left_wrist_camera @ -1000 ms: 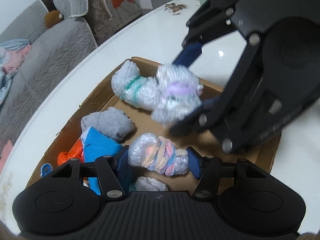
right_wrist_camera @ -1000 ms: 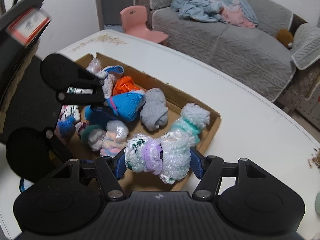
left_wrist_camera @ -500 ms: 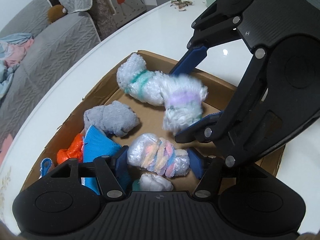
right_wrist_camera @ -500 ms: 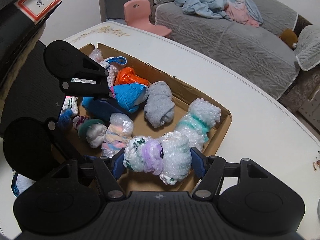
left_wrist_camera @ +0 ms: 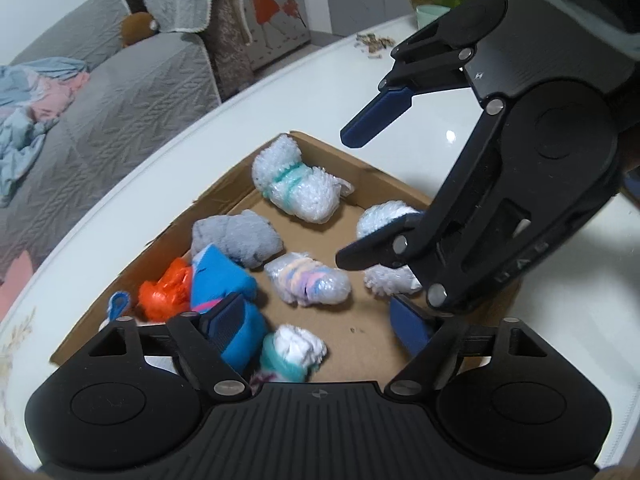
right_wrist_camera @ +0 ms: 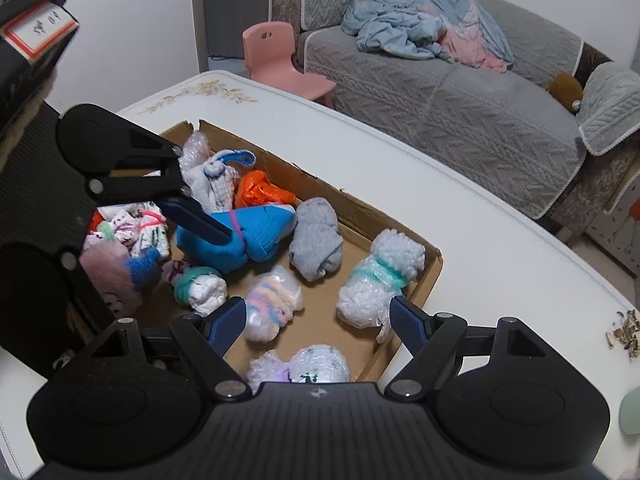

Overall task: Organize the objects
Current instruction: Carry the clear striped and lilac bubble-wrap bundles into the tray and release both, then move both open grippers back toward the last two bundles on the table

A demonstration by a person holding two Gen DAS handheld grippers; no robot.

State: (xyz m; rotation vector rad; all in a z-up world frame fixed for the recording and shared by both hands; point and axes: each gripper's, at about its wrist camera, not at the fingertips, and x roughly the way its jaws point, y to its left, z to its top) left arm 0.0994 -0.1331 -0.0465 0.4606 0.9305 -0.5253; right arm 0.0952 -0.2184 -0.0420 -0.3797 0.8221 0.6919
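Observation:
A shallow cardboard box [left_wrist_camera: 360, 166] [right_wrist_camera: 360, 208] on the white table holds rolled sock bundles. My left gripper [left_wrist_camera: 320, 324] hovers over it, jaws opening and empty. The pastel-striped bundle [left_wrist_camera: 308, 280] [right_wrist_camera: 272, 300] lies loose on the box floor just ahead of it. My right gripper [right_wrist_camera: 316, 320] [left_wrist_camera: 344, 200] is also opening, with nothing pressed between its pads. The purple-banded white bundle [right_wrist_camera: 304, 368] [left_wrist_camera: 384, 224] rests on the floor beneath it, partly hidden in the left wrist view. A teal-banded bundle [left_wrist_camera: 296, 192] [right_wrist_camera: 380, 280] lies near the far corner.
Also in the box are a grey sock roll [left_wrist_camera: 236, 236], a blue sock [left_wrist_camera: 220, 280], an orange bundle [left_wrist_camera: 164, 292] and a white-and-teal roll [left_wrist_camera: 296, 352]. A green cup [left_wrist_camera: 436, 16] and scattered scraps [right_wrist_camera: 624, 332] sit on the table. A grey sofa and a pink chair [right_wrist_camera: 280, 60] stand beyond.
Both grippers opened and let go of their bundles, which now lie on the box floor. The left gripper rose a little; the right stayed in place.

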